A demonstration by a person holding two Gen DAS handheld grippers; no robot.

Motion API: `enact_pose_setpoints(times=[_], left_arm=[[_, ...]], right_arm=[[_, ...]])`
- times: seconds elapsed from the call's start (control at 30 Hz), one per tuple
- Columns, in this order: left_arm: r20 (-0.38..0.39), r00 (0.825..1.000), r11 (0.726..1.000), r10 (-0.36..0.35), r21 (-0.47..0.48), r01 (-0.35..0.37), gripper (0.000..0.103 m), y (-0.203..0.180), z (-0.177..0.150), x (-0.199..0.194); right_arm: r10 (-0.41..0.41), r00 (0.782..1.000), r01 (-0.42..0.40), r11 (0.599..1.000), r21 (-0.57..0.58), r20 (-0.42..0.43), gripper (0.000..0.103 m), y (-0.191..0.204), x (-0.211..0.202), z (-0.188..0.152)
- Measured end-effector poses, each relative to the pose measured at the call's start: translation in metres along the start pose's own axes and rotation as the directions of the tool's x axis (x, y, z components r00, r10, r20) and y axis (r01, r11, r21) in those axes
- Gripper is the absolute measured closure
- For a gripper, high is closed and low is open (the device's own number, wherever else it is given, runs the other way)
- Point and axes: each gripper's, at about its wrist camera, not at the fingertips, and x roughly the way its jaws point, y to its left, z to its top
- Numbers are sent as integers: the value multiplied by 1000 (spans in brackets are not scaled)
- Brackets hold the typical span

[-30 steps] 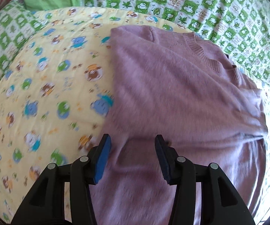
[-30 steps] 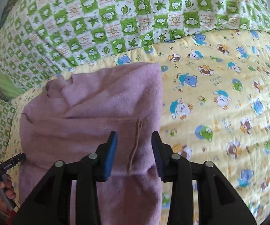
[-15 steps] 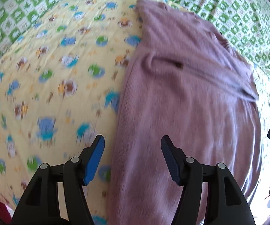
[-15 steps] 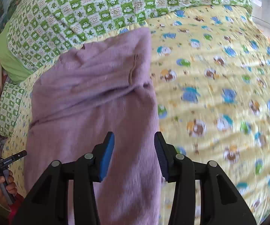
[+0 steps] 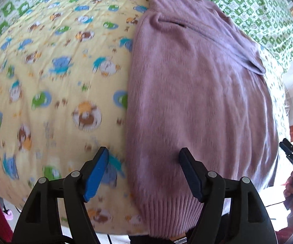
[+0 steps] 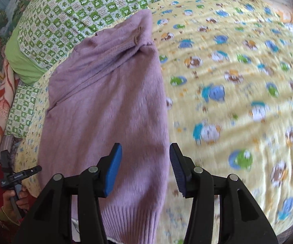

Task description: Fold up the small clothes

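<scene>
Your left gripper (image 5: pixel 143 170) has its blue-padded jaws spread wide and holds nothing. The lilac knitted sweater (image 5: pixel 197 93) lies lengthwise on the yellow quilt printed with cartoon animals (image 5: pixel 50 85), sleeves folded in over the body. Its long left edge runs up between your left jaws: one pad sits over the quilt, the other over the knit, near the ribbed hem (image 5: pixel 173 217) at the near edge of the bed.

Your right gripper (image 6: pixel 145 167) is also parted and empty. In the right wrist view the sweater (image 6: pixel 109 101) has its right edge passing between the jaws, the left pad above the wool and the right pad above the quilt (image 6: pixel 238 81). The collar end lies far from you, close to the green-and-white checked pillow (image 6: pixel 81 6).

Compared with one second ago, both grippers have pulled back from the sweater's middle to its hem end, so the whole garment now shows ahead of you. The left jaws have opened wider than before; the right gap has widened less.
</scene>
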Motion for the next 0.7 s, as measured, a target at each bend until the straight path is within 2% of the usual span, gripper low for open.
enact_pose_setpoints(times=[0.27, 0.47, 0.57, 0.6, 0.63, 0.7], left_arm=[[-24, 995, 995, -96, -42, 95, 27, 4, -31, 0], [-29, 983, 982, -181, -68, 178, 29, 2, -39, 2], [-31, 969, 966, -244, -96, 240, 38, 1, -38, 6], [-29, 967, 964, -252, -97, 248, 39, 1, -38, 7], [-29, 966, 963, -255, -93, 252, 44, 1, -38, 8], [-34, 966, 965, -255, -79, 252, 69, 1, -38, 8]], right_arm=[[46, 998, -44, 998, 48, -49, 53, -13, -3, -37], [106, 991, -101, 993, 67, -82, 53, -11, -1, -53], [146, 985, -138, 987, 83, -95, 53, -13, 2, -59], [171, 981, -161, 981, 108, -91, 53, -15, 3, -61], [194, 977, -182, 975, 131, -89, 53, -19, 3, -62], [242, 967, -225, 958, 179, -80, 53, -24, 6, -65]])
